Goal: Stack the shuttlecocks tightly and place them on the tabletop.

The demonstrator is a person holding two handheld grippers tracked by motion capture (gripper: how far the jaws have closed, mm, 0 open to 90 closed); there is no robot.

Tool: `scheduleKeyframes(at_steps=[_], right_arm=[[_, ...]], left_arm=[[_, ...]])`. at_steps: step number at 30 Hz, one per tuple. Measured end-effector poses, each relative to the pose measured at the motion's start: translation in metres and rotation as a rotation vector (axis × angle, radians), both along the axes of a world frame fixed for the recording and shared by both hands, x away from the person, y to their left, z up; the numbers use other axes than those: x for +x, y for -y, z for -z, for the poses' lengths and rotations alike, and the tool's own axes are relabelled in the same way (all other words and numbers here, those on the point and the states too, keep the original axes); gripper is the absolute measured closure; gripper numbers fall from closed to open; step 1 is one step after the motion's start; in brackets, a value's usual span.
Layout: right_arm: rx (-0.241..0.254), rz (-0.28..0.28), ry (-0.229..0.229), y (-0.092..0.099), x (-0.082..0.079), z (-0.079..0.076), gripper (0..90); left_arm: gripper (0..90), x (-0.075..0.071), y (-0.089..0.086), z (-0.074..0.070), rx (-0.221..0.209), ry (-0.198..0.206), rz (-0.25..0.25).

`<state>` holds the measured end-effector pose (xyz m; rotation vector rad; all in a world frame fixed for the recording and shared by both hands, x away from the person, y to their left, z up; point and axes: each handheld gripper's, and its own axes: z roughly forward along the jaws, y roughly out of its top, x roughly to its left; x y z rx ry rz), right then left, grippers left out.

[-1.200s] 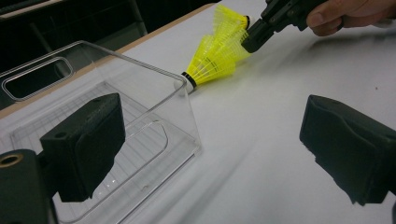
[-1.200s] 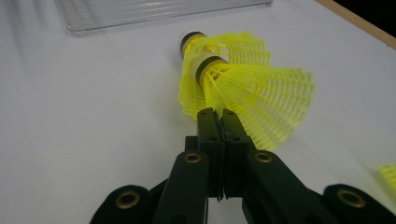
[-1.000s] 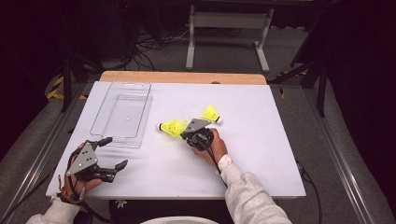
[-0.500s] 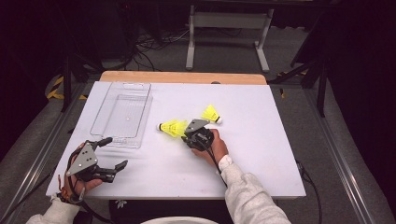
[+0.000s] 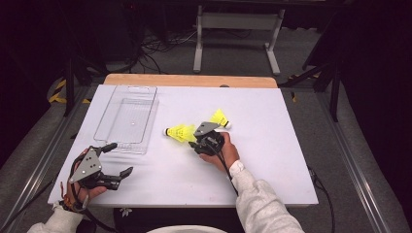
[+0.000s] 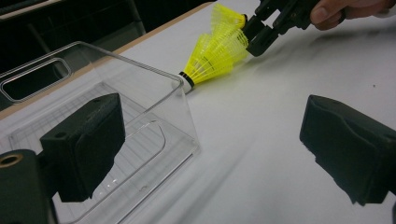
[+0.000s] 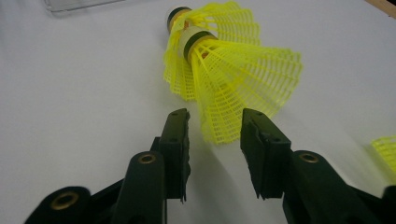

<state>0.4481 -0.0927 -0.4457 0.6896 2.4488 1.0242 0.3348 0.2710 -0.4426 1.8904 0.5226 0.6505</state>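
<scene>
Two yellow shuttlecocks, nested one in the other (image 5: 179, 132) (image 7: 233, 79) (image 6: 212, 58), lie on the white table with their cork ends towards the clear tray (image 5: 127, 119). My right gripper (image 5: 193, 143) (image 7: 214, 154) sits just behind their skirt. Its jaws have just been opening and now stand apart; the skirt's rim reaches between the tips, and neither pad presses on it. A third yellow shuttlecock (image 5: 219, 118) lies beyond the right hand. My left gripper (image 5: 120, 158) (image 6: 210, 149) rests open near the table's front left, by the tray's near corner (image 6: 187, 140), with nothing held.
The white sheet (image 5: 272, 160) covers the table, with a wooden strip (image 5: 189, 80) along its far edge. Past that edge stand a metal stand (image 5: 235, 22) and cables on the dark floor. The right gripper (image 6: 266, 28) is seen from the left gripper's camera.
The right gripper's jaws have spread apart behind the nested shuttlecocks, which lie where they were. Neither hand has shifted.
</scene>
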Motion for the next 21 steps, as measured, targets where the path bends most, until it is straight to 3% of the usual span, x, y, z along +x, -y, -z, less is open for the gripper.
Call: scheduleKeyframes(at_steps=[4,10,13,21], right_arm=[[0.009,-0.005,-0.003,-0.003,0.001,-0.005,65.7],[-0.014,-0.022,-0.011,-0.011,0.005,-0.007,84.2],[-0.019,-0.034,-0.008,-0.013,0.004,-0.008,88.8],[-0.031,-0.042,0.014,-0.017,0.004,-0.011,89.9]], left_arm=[[7.7,0.000,0.000,0.000,0.000,-0.003,0.003],[7.7,0.000,0.000,0.000,-0.001,-0.005,0.007],[7.7,0.000,0.000,0.000,-0.002,-0.006,0.010],[7.7,0.000,0.000,0.000,-0.002,-0.007,0.013]])
